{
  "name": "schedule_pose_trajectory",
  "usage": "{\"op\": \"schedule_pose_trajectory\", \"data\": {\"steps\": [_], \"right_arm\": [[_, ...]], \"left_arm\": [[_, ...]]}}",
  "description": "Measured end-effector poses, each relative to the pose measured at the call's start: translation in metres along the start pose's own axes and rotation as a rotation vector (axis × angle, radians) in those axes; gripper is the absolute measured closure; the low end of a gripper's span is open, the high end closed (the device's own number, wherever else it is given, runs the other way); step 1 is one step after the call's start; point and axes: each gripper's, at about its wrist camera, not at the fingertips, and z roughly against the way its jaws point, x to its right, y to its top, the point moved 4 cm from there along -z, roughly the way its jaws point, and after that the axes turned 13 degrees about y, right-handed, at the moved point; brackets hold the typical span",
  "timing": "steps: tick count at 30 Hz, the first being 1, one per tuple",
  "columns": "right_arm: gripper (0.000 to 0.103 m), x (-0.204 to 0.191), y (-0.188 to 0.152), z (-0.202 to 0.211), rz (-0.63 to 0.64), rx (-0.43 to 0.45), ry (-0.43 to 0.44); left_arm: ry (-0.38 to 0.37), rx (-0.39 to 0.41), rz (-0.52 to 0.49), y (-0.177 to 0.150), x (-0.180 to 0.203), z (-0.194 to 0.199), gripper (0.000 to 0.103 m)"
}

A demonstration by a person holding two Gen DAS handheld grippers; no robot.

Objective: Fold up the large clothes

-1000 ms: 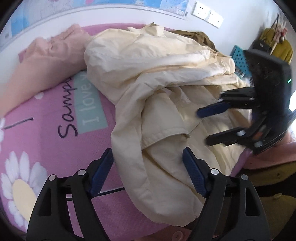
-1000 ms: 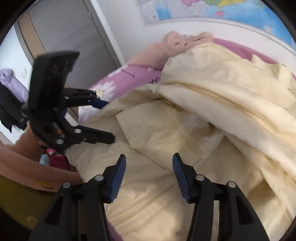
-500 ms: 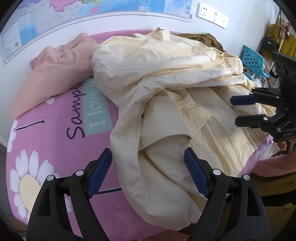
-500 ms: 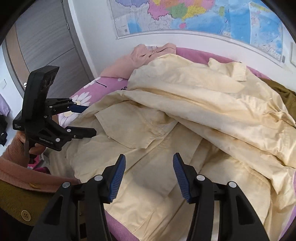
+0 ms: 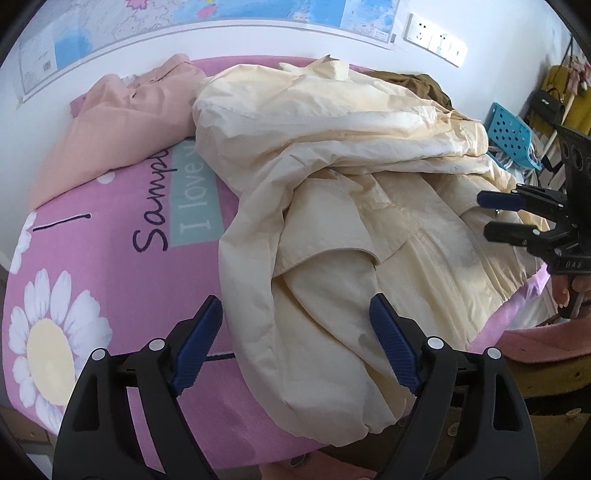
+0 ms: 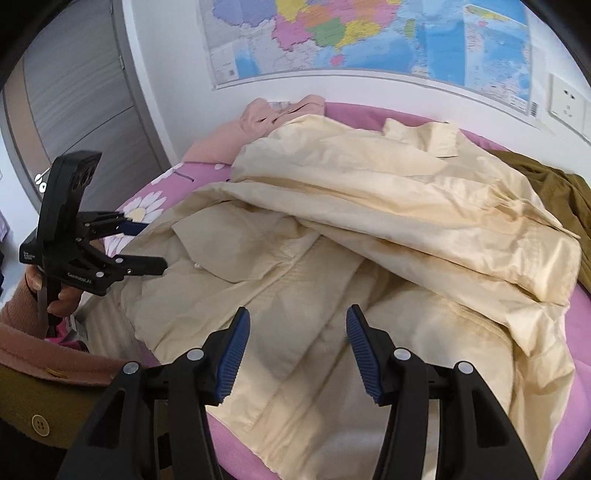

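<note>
Both claws, left (image 5: 295, 343) and right (image 6: 297, 350), gape empty above cream jacket (image 5: 351, 192).

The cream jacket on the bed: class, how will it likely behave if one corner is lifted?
The cream jacket is rumpled into soft folds, so it will probably droop limply. It looks thin, so likely light. Its layers overlap, so others may drag along.

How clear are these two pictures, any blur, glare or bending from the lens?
Left wrist view: sharp, strong fisheye bending of the wall map, daylight glare washing its left part. Right wrist view: also sharp, dark lens corners, even light on the cream jacket, soft shadow under its fold.
</note>
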Motion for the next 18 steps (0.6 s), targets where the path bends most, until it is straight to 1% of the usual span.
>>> {"op": "schedule_pose_trajectory", "data": {"steps": [3, 6, 9, 12, 15, 18], "right_arm": [[0.044, 0.011, -0.004, 0.015, -0.029, 0.034, -0.006], [0.043, 0.029, -0.01, 0.033, -0.077, 0.067, -0.024], [0.043, 0.046, -0.018, 0.049, -0.135, 0.101, -0.023], [0.043, 0.06, -0.026, 0.064, -0.187, 0.139, -0.021], [0.043, 0.06, -0.028, 0.063, -0.199, 0.147, 0.008], [0.043, 0.042, -0.021, 0.045, -0.16, 0.128, 0.077]], "left_arm": [[-0.031, -0.004, 0.009, -0.003, -0.001, 0.002, 0.018], [-0.055, -0.01, 0.021, -0.009, 0.0, 0.003, 0.018], [-0.089, -0.024, 0.044, -0.015, 0.0, 0.002, 0.017], [-0.14, -0.033, 0.072, -0.022, -0.002, 0.002, 0.014], [-0.191, -0.043, 0.095, -0.026, -0.004, 0.001, 0.011], [-0.208, -0.043, 0.099, -0.029, -0.003, 0.0, 0.011]]}}
